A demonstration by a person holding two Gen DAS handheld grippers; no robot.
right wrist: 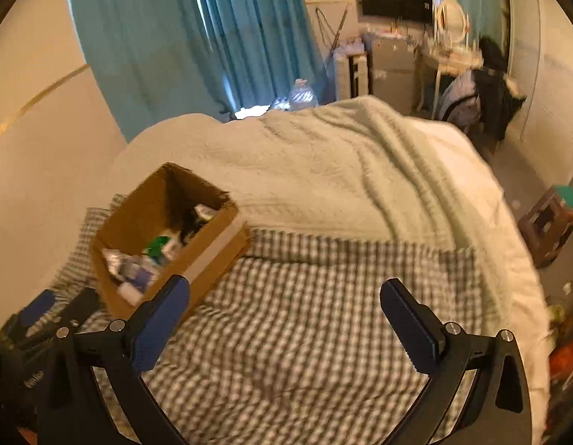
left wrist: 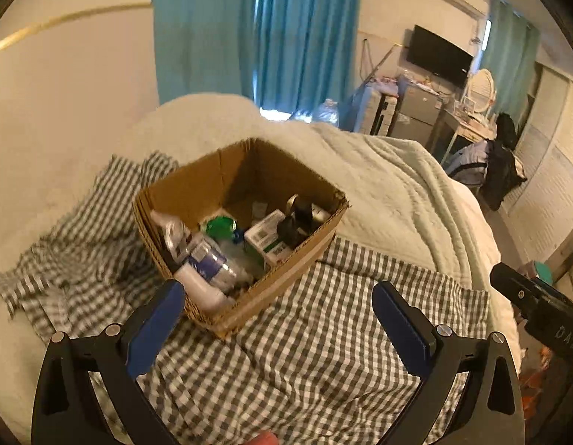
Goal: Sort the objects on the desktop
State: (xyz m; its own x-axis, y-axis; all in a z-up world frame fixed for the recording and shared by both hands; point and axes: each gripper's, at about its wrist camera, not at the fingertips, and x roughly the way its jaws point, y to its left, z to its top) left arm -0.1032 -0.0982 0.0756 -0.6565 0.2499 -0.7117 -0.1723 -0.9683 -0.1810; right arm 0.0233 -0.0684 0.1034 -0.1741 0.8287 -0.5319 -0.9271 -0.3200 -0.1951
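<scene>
Sorting looks finished — the open brown cardboard box (left wrist: 197,189) on the grey checked cloth (left wrist: 323,333) holds the items; left claw (left wrist: 277,324) and right claw (right wrist: 284,328) gape wide, empty — next, probably just withdraw.

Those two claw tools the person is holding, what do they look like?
Each is a black frame ending in two fingers faced with flat blue pads. Silver round bolts sit at the finger joints. The left gripper and right gripper look alike. The right gripper's black body bears pale lettering.

The cardboard box (right wrist: 167,237) is motion-blurred in the right wrist view, its contents unreadable. In the left wrist view, box walls hide the lower items.
</scene>
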